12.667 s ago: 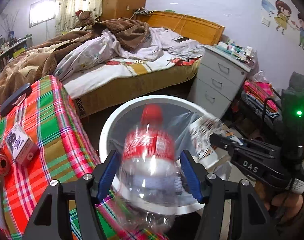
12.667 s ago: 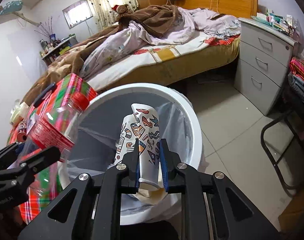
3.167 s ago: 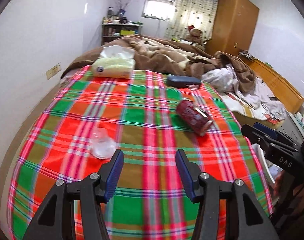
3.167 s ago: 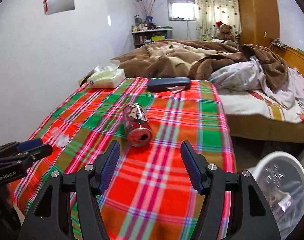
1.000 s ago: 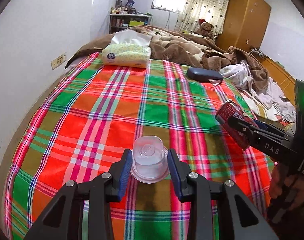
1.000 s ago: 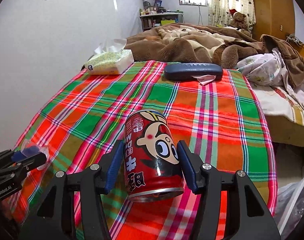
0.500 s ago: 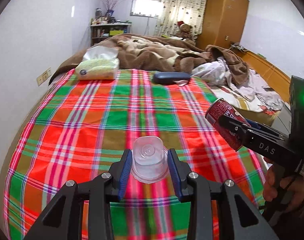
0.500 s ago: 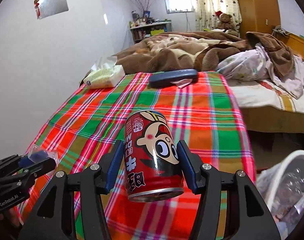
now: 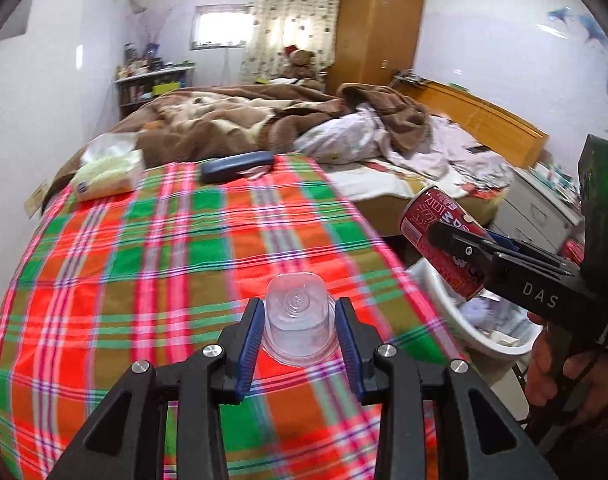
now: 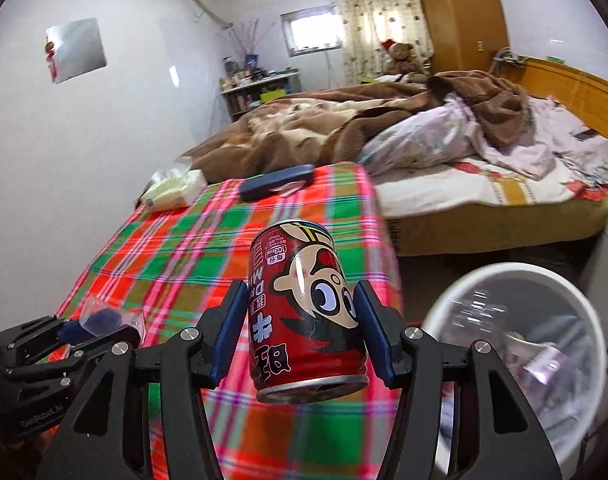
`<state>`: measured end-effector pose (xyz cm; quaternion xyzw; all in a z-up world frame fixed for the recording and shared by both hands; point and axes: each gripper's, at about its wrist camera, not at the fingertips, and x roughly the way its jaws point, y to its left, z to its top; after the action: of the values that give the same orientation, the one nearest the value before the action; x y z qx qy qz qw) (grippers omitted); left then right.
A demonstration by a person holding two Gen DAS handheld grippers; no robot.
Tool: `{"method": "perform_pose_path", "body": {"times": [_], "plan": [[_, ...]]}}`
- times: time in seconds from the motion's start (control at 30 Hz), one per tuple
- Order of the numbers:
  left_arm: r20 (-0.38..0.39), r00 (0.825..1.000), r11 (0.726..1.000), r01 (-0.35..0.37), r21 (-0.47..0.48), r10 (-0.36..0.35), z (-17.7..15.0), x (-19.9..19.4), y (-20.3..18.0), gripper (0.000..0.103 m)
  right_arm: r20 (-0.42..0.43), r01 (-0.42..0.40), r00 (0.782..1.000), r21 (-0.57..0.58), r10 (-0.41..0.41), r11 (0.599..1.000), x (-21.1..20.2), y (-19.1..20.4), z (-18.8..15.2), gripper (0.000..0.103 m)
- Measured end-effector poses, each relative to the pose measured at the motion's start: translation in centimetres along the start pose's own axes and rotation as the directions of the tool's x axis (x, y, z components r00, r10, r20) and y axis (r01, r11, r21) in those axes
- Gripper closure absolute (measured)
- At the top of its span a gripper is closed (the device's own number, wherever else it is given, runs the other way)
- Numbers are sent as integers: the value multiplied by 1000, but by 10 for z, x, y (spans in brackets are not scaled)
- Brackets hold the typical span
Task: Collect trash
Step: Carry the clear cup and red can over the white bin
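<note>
Past tabletop's right edge sits bin [image 10: 516, 280], nearer our R claw [image 10: 304, 330] clamping can [image 10: 306, 312]; L claw [image 9: 299, 326] grips plastic cup [image 9: 297, 322].

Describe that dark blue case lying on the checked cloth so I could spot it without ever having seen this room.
Start at the plaid cloth in red and green. Follow it to its far edge, where the brown blanket begins. There lies the dark blue case, long, slim and rounded; the tissue pack beside it is pale, soft and blocky.
</note>
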<state>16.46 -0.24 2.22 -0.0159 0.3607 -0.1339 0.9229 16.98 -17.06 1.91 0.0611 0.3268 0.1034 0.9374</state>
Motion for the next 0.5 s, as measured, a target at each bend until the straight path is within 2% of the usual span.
{"method": "perform_pose_path", "body": {"times": [0.27,0.5], "plan": [[-8,996,992,87,96,-86,6,10,-63,66,18,101,995,87,-103,991,-26,-47,-12,47],[-20,984,970,176,166,-175,10,18,-117,66,25,196,979,142,-202,970,-57,-87,-22,47]]}}
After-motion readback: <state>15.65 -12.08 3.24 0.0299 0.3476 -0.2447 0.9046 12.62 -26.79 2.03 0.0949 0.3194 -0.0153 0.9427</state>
